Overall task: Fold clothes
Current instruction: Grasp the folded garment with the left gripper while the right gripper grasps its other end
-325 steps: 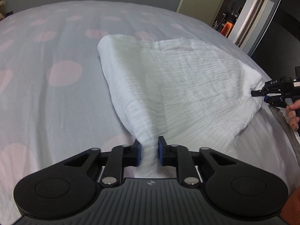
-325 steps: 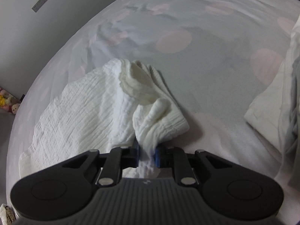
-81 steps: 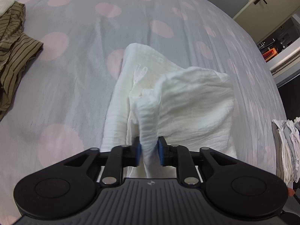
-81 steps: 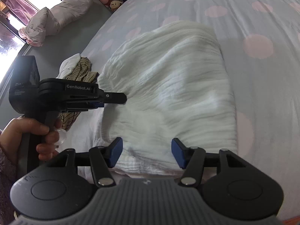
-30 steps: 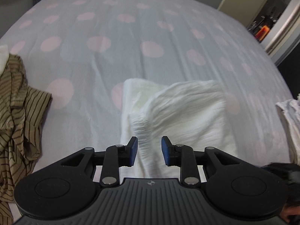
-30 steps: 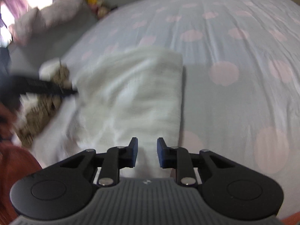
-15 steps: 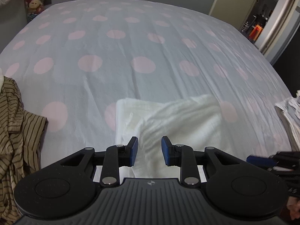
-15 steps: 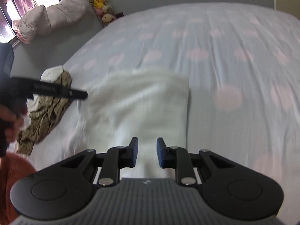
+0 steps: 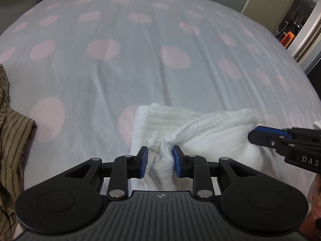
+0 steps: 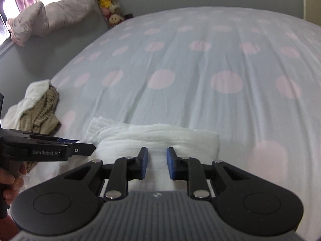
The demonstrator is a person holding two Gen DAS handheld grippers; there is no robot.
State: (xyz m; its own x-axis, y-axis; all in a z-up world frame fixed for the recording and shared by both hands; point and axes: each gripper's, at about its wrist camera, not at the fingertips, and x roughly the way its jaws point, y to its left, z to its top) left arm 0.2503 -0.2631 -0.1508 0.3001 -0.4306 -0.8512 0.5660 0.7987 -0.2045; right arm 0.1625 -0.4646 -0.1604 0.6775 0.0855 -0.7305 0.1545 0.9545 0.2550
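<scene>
Down at the near edge of the bed, the left gripper [image 9: 159, 161] is standing partly open, its blue pads apart with a bunched ridge of the white crinkled garment [image 9: 200, 132] sitting in the gap; the right pad is lying against the fabric, but nothing is being pinched. The right gripper [image 10: 157, 163] is likewise standing partly open, its pads apart over the near edge of the same garment [image 10: 156, 138] and clamping nothing.

The garment is lying folded into a compact, roughly rectangular bundle on the grey bedsheet with pink dots [image 9: 140, 64], near the front edge of the bed. In the left wrist view, a loose thread or drawstring is showing just beyond the left pad, and an upper layer is lying folded over a flatter layer that is sticking out on the left. The right gripper is coming in from the right side of that view, its tip beside the bundle's right end; whether it is touching cannot be told.

Farther left, well apart from the bundle, a brown striped garment [image 9: 14, 138] is lying crumpled with a white cloth [image 10: 36, 89] heaped against it. Plush toys [image 10: 108, 2] are sitting at the far wall, and a pale pink pillow [image 10: 50, 16] is resting near the window.
</scene>
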